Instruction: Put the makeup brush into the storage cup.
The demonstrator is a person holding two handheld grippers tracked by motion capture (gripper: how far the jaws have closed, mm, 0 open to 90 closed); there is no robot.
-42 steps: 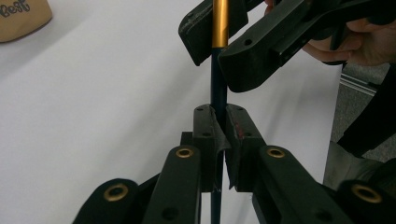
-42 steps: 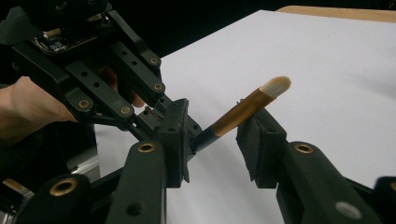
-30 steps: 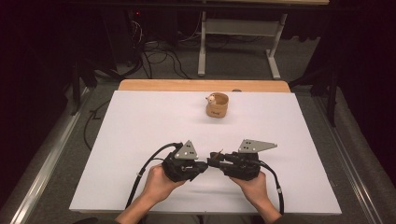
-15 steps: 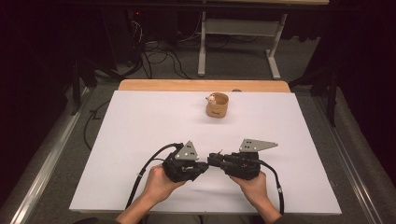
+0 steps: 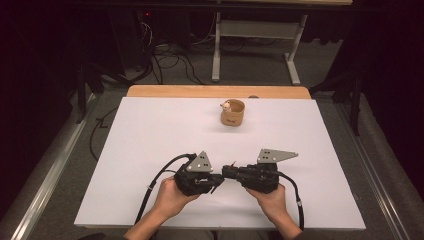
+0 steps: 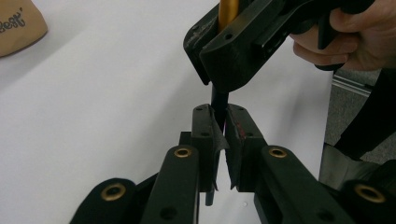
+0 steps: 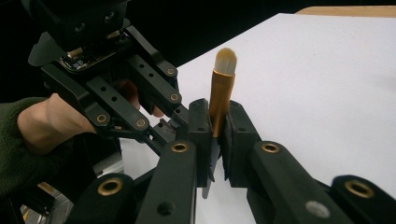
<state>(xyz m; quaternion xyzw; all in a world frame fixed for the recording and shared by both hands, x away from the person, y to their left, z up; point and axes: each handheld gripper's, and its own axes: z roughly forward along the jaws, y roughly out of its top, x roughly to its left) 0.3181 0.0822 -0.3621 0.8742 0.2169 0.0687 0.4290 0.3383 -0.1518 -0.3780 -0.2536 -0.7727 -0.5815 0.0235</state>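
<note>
From the high view, my two hands sit low on the white table sheet, the left gripper and right gripper nose to nose, and neither hand has shifted from a moment ago. The tan cup with a small white figure on its rim stands well apart, toward the far edge.

In the left gripper view, my jaws are clamped on the black handle end of a small makeup brush with a gold ferrule; that grip is as it was. The right gripper comes in from above, its jaws around the gold part.

In the right gripper view, my jaws have just been closing, and now the pads press on the brush's gold ferrule, the pale bristle tip upright above them. The left gripper holds the handle just behind.

So both tools now hold the brush, lifted off the sheet between them. I judge this a handover: the left can let go next.
</note>
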